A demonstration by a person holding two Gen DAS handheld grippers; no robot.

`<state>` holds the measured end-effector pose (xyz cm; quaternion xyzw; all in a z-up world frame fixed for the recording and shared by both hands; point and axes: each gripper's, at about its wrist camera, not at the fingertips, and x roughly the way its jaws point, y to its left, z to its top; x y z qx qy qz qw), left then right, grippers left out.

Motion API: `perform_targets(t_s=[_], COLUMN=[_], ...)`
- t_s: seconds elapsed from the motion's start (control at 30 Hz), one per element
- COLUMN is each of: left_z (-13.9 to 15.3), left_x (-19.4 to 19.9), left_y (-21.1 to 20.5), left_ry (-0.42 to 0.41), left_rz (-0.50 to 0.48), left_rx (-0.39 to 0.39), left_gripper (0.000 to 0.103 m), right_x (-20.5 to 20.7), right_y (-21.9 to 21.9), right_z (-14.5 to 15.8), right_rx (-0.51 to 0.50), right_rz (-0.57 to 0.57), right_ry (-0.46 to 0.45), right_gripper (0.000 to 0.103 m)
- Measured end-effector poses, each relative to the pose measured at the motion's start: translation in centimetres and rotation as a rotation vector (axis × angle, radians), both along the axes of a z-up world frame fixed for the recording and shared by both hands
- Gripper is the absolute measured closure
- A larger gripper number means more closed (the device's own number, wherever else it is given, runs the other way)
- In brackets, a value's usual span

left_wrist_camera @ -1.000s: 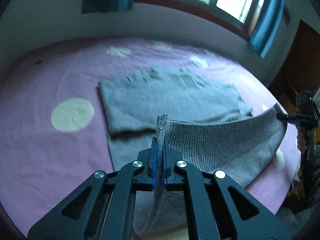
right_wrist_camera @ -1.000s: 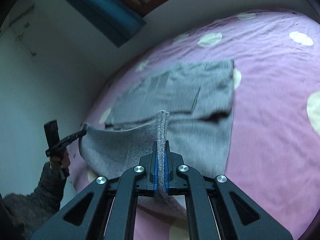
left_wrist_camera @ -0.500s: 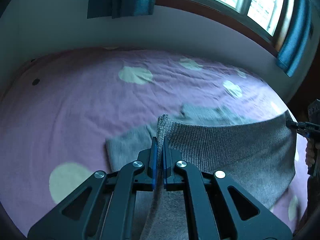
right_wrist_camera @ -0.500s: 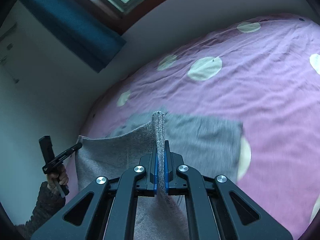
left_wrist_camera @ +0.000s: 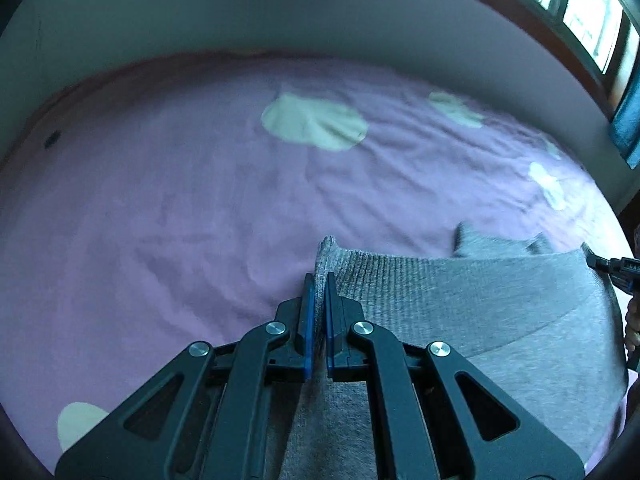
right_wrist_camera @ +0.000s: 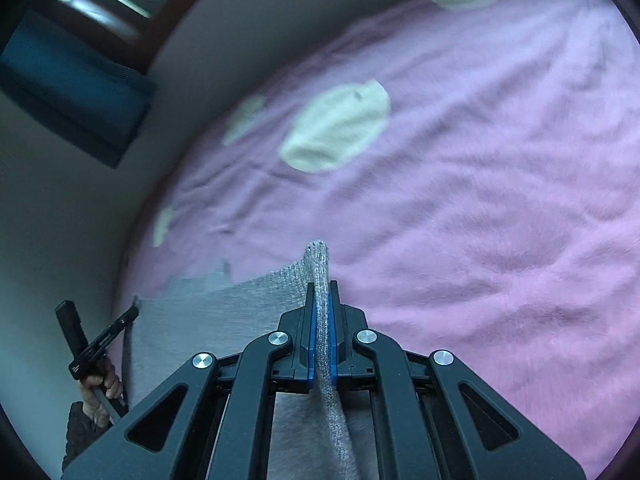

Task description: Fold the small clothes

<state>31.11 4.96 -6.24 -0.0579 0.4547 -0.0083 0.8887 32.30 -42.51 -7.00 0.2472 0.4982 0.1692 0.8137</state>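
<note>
A bed [left_wrist_camera: 168,208] under a pink sheet with pale spots fills both views, with a wall and a window [left_wrist_camera: 580,8] behind. A grey sweater [left_wrist_camera: 460,300] hangs stretched between the two grippers, its hem ribbed; its lower part is cut off by the frame, and a far piece lying on the bed is mostly hidden behind the raised edge. The left gripper [left_wrist_camera: 316,312] has its fingers clamped on one corner — the right gripper [right_wrist_camera: 322,332] likewise grips the other, cloth bunched between the blue pads.
</note>
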Motion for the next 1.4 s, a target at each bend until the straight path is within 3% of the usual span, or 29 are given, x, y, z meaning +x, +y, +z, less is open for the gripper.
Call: perform_targets(t_s=[0.2,0.4,0.47,0.53,0.67,0.83,0.97,1.07,1.27,1.4], left_z=[-1.4,0.6,1.3,1.8,2.6,2.3,0.8,0.1,-0.1,-0.2], left_x=[-0.3,-2.1,-4.2,-6.2,-11.5,-17.6,-19.9,-20.8,-21.1,-21.1], left_y=[0.2,0.5,0.4,0.1,-1.2,-2.2,-2.2,-2.2,-3.0,-2.8], left_ry=[-0.002,-0.029,-0.037,-0.045,-0.068,-0.072,-0.045,-0.052,-0.068,-0.069], left_rz=[-0.005,0.006,0.002,-0.010,-0.059,-0.084,-0.067,-0.059,-0.070,-0.064], left_rx=[0.017,-0.035,-0.079,-0.128,-0.166,-0.217,-0.223,-0.200,-0.142,-0.157], left_gripper=[0.099,0.089,0.077,0.063,0.050,0.045,0.045,0.045,0.045,0.045], right_x=[-0.3,-2.0,-3.7,-6.0,-11.5,-18.0,-21.5,-22.6,-23.3,-23.6], right_y=[-0.9,-1.7,-1.6,-1.7,-1.6,-1.6,-1.5,-1.7,-1.7,-1.5], right_z=[-0.9,0.7,2.1,3.5,4.8,4.7,3.6,2.3,1.3,1.1], right_rx=[0.071,0.108,0.112,0.123,0.134,0.128,0.138,0.129,0.154,0.144], right_rz=[-0.009,-0.025,-0.029,-0.030,-0.020,-0.011,-0.044,-0.045,-0.037,-0.034], right_ry=[-0.016,-0.007,-0.038,-0.075,-0.107,-0.105,-0.085,-0.069,-0.144,-0.163], right_gripper=[0.099,0.092,0.069,0.057,0.045,0.044,0.044,0.044,0.044,0.044])
